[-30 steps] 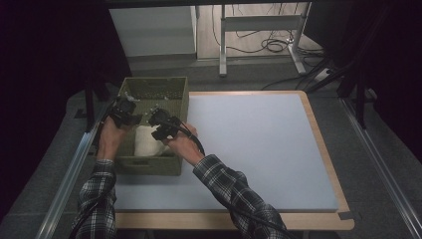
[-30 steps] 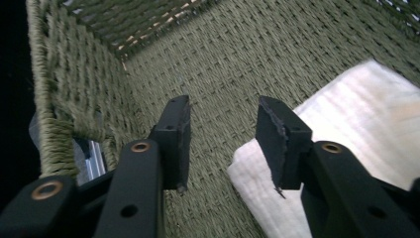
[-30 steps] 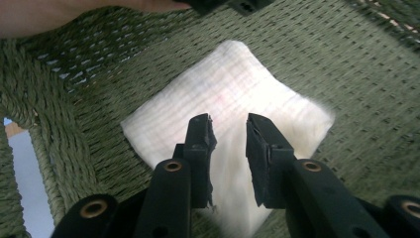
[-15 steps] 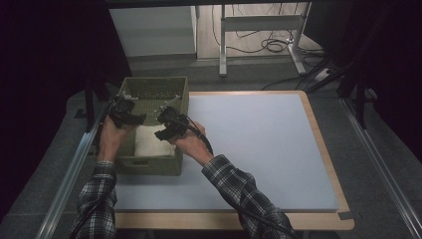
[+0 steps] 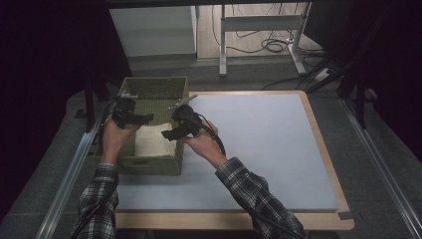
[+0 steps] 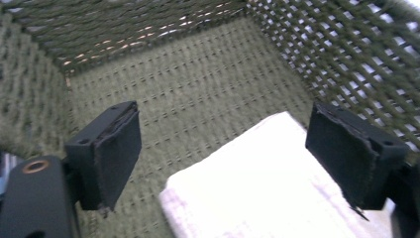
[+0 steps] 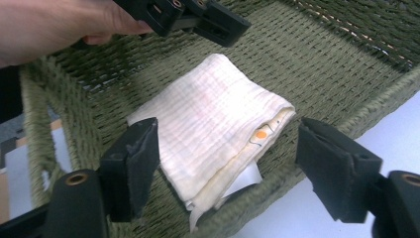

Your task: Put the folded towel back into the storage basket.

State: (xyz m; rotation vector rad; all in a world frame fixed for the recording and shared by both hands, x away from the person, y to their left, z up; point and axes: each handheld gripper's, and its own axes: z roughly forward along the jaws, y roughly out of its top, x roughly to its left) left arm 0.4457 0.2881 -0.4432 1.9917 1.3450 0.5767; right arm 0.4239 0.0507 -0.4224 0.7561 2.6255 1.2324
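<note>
A green woven basket (image 5: 149,167) stands at the table's left side, and a folded white cloth (image 5: 152,142) lies flat on its floor. My left gripper (image 5: 145,118) hovers over the basket's left half. Its jaws have just been opening and stand open above the cloth's corner (image 6: 262,188), clear of it. My right gripper (image 5: 168,133) hangs over the basket's right rim. Its jaws have also just been opening and stand open above the cloth (image 7: 208,124) without touching it. The left gripper (image 7: 198,17) and its hand (image 7: 49,25) appear beyond the cloth in the right gripper view.
A pale blue mat (image 5: 259,144) covers the wood-edged table (image 5: 328,164) to the right of the basket. A metal rail (image 5: 74,169) runs along the left side. A table frame and cables (image 5: 268,45) stand on the floor behind.
Both grippers' jaws have opened off the cloth, which now lies loose in the basket. The right gripper has drawn back to the right and slightly up. The left hand has hardly moved.
</note>
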